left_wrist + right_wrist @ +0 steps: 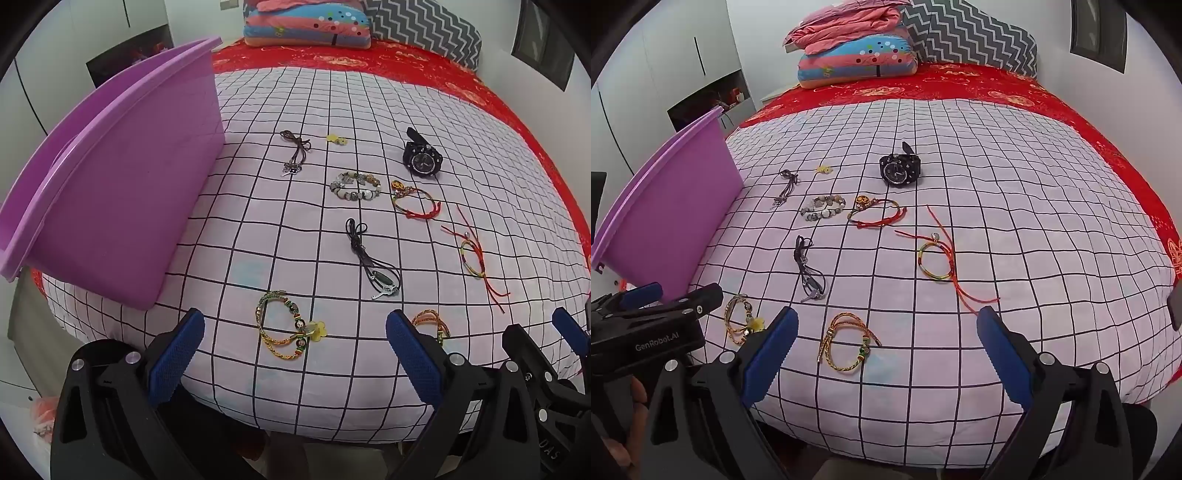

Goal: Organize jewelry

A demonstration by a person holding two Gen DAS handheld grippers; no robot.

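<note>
Several pieces of jewelry lie on a checked pink sheet (258,229). A purple tub (122,206) stands at the left, also in the right wrist view (665,221). My left gripper (295,343) is open and empty, with a green-gold braided bracelet (284,325) between its fingers. My right gripper (886,339) is open and empty, with a gold braided bracelet (846,343) just ahead. Farther off lie a black cord necklace (369,258), a beaded bracelet (354,186), a red string bracelet (415,201), a black watch (423,158), a brown cord pendant (295,155) and a red-yellow cord bracelet (938,258).
A small yellow charm (336,139) lies near the back. Pillows (306,22) and a folded blanket (849,26) are stacked at the head of the red bedspread (369,59). The bed's front edge is just under both grippers. The right gripper's body (546,369) shows beside the left one.
</note>
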